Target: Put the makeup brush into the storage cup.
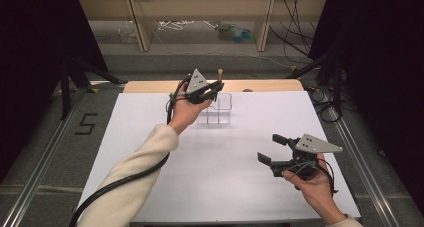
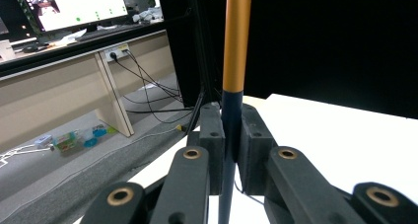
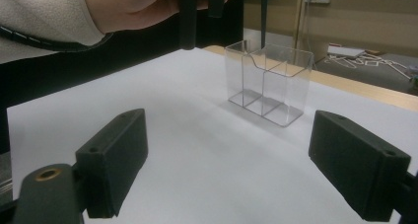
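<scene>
Nearest to the person, the right gripper (image 1: 272,148) hovers low over the bench (image 1: 150,187) with its jaws spread wide and nothing between them; the clear box (image 3: 268,83) stands ahead of it, well apart. Farther away, the left gripper (image 1: 216,85) is clenched on a pen (image 2: 231,115), a thin rod with a dark lower part and an orange upper part, held upright between the pads (image 2: 212,135). In the high view the pen's top (image 1: 220,73) rises just above this gripper, and the box (image 1: 216,109) sits just below and beside it, on the far half of the bench. I judge the step in hand is to bring the pen over the box so it can go into one compartment. The next move calls for lining the lower tip with an opening, lowering it straight between the thin walls, and only then loosening the jaws. Which compartment is under the tip I cannot tell.
</scene>
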The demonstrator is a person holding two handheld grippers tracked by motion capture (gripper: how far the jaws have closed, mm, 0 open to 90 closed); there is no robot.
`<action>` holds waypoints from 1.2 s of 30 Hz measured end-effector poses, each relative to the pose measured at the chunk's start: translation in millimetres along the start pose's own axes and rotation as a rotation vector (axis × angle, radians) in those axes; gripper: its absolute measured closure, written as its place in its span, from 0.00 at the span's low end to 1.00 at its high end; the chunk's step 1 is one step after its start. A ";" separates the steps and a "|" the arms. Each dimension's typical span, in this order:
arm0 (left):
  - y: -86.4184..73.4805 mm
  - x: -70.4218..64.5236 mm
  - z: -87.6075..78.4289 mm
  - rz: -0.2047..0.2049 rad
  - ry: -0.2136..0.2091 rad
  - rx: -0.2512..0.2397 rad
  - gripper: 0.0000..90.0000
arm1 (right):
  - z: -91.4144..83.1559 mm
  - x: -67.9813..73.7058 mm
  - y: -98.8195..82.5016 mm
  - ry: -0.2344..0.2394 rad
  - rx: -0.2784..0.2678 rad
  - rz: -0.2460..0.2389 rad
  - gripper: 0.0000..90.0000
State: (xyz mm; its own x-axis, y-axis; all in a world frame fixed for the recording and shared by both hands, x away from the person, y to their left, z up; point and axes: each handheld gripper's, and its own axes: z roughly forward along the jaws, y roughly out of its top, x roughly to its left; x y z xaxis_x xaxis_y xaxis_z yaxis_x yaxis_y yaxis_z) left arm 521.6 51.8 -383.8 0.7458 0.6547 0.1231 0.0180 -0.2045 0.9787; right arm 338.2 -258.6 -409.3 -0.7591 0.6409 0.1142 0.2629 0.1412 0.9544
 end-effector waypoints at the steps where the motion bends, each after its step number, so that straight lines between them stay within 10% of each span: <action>1: -0.2 0.0 0.1 0.001 0.001 0.000 0.92 | 0.0 0.1 0.0 0.001 0.000 0.001 0.18; 36: -8.6 2.0 5.3 -0.013 0.007 0.020 0.92 | 1.8 -1.9 -0.7 -0.002 -0.010 -0.024 0.18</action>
State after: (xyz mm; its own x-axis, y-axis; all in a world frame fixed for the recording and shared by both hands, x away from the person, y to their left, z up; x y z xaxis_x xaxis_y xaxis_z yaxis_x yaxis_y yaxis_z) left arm 526.4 51.0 -392.8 0.7405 0.6627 0.1119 0.0406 -0.2103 0.9768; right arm 340.5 -258.5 -410.7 -0.7641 0.6388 0.0904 0.2386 0.1497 0.9595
